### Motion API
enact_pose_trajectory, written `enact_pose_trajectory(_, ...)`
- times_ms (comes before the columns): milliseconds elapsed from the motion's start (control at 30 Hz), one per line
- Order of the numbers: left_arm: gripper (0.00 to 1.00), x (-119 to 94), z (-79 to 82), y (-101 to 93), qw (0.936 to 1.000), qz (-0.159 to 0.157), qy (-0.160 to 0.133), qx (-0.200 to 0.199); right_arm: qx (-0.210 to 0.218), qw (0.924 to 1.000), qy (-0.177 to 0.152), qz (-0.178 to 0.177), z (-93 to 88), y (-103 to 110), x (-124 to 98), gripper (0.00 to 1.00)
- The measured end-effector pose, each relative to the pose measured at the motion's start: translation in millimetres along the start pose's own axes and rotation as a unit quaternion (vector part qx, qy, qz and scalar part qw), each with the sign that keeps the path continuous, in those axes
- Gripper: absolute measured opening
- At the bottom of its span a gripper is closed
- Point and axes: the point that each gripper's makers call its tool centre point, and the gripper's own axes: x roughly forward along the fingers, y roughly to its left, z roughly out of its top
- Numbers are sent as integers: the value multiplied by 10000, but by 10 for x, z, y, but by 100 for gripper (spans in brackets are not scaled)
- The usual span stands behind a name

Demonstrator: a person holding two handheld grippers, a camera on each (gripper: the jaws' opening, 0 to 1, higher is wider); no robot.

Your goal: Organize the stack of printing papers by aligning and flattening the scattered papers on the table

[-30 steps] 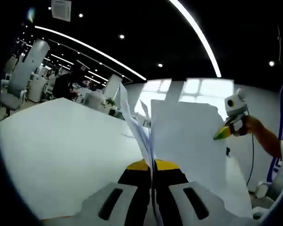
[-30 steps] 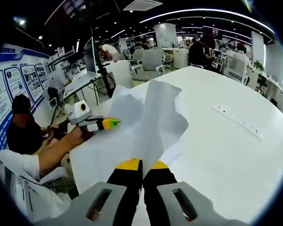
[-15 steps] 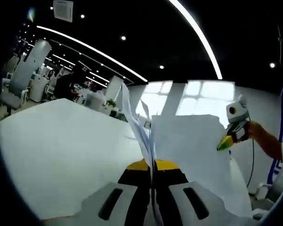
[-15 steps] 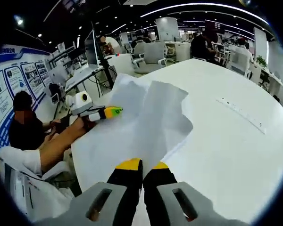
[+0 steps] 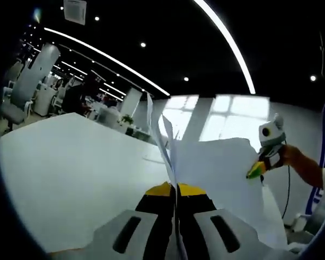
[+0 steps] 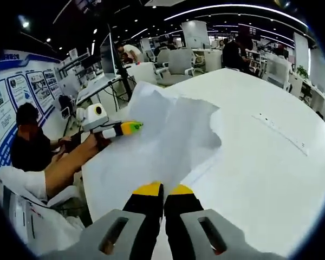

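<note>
A stack of white printing papers (image 5: 216,168) is held up off the white table (image 5: 70,162), its sheets fanned and uneven. My left gripper (image 5: 176,190) is shut on one edge of the stack, with loose sheets rising straight from its jaws. At the opposite edge my right gripper (image 6: 163,190) is shut on the same papers (image 6: 162,135), which spread away from it, crumpled at the far end. Each gripper's yellow-green tip shows in the other's view: the right gripper (image 5: 255,170) and the left gripper (image 6: 127,128), both touching the paper's edge.
The broad white table (image 6: 260,173) stretches right, with a thin strip (image 6: 281,132) lying on it. A person's arm (image 6: 65,168) reaches in at the table's near-left edge, where another person (image 6: 24,141) sits. Office chairs and desks stand beyond.
The raised sheets have sunk and lie flatter between the two grippers. Both grippers keep their hold, and the far gripper has shifted only slightly.
</note>
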Motion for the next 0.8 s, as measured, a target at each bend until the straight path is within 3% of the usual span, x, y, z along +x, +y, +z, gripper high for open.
enact_pose_trajectory(133,6,1,12,3,10000,-14,-23,-27,6,9999,-145,-51,64,-61,16,0)
enact_pose_trajectory(367,6,-16,67,-15,9995,-146,-156,-236,82,9997,-160,-152,-19,-186,123,0)
enact_pose_trajectory(800,6,-5,69,-16,9995,-153,-169,-239,-326,9983,-484,7,123,18,212,0)
